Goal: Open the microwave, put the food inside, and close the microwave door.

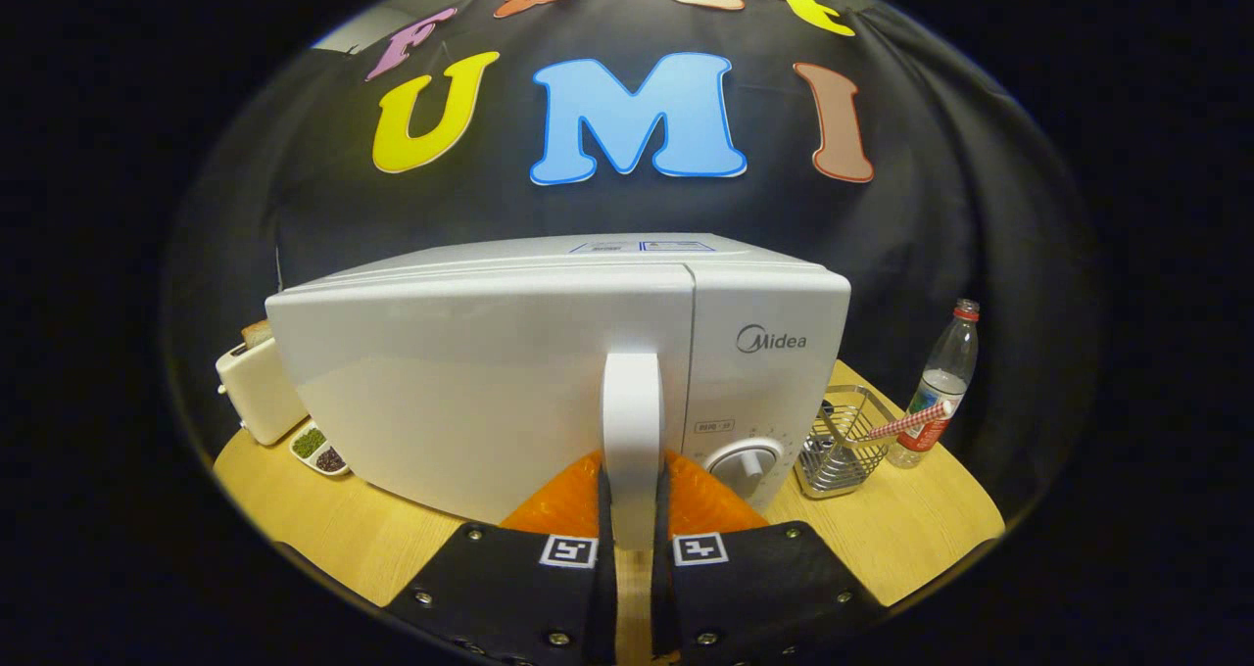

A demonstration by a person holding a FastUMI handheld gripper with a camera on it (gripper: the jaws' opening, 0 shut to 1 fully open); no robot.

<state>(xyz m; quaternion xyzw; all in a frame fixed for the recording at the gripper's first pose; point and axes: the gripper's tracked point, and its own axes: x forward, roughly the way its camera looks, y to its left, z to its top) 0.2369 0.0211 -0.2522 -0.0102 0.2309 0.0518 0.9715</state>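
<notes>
1. Gripper (633, 509): the two fingers are closed almost fully, one on each side of the door handle (632, 431). Both appear to press against the handle's flanks, so the grasp is judged to be seated on it.

2. Door handle: a vertical bar whose long axis runs straight up from between the fingers. It stands at the door's right edge, just left of the seam with the control panel (769, 392).

3. Door (470, 392): it spreads out to the left of the handle. Whether it is fully shut or slightly swung out cannot be determined with certainty; the front face appears angled, and no cavity is visible.

4. Governing relation: the handle sits at the free edge of the door, so the hinge is judged to lie at the far left edge. The pull must therefore follow an arc toward the person and leftward, with the fingers kept square to the vertical bar.

5. Microwave (607, 255): it stands on the wooden table (323, 519), directly ahead of the gripper. A knob (745, 468) is located just right of the fingers, below the panel.

6. Surroundings: a wire basket (843, 441) and a bottle (939, 387) stand to the right of the microwave; a toaster (257, 387) and a small divided dish (318, 448) stand to its left.

7. Food: the item to be loaded cannot be identified from this position.
</notes>
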